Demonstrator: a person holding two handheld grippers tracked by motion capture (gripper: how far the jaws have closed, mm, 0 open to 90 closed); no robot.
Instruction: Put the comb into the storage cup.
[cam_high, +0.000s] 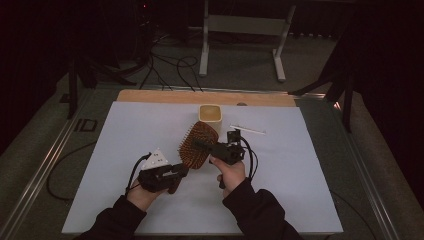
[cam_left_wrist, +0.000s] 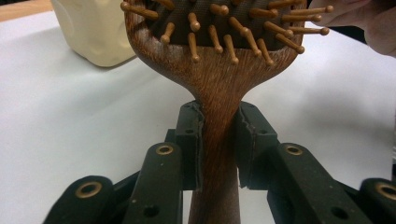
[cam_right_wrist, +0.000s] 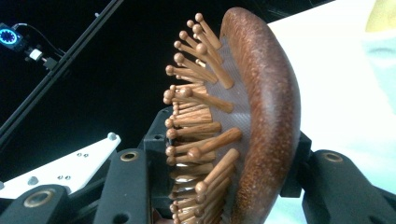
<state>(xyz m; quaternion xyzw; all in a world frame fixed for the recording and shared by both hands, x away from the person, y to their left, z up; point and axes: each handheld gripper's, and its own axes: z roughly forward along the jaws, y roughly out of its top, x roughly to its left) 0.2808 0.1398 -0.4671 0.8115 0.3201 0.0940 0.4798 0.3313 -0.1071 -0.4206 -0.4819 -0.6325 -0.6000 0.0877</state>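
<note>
A wooden paddle hairbrush (cam_high: 197, 142) with wooden pins is held above the white sheet between both grippers. My left gripper (cam_high: 181, 172) is shut on its handle; in the left gripper view the pads press the narrow neck of the hairbrush (cam_left_wrist: 219, 93) from both sides, at the left gripper (cam_left_wrist: 218, 135). My right gripper (cam_high: 202, 146) comes in from the right and is shut across the brush head. In the right gripper view, one jaw of the right gripper (cam_right_wrist: 229, 154) sits against the pins and the other against the rounded back of the hairbrush (cam_right_wrist: 271, 102).
A cream plastic container (cam_high: 210, 113) stands just behind the brush, also seen as the cream container (cam_left_wrist: 93, 32). A thin white stick (cam_high: 247, 130) lies to its right. The white sheet (cam_high: 125, 150) covers the wooden table (cam_high: 150, 96). Cables and a metal frame are on the floor beyond.
</note>
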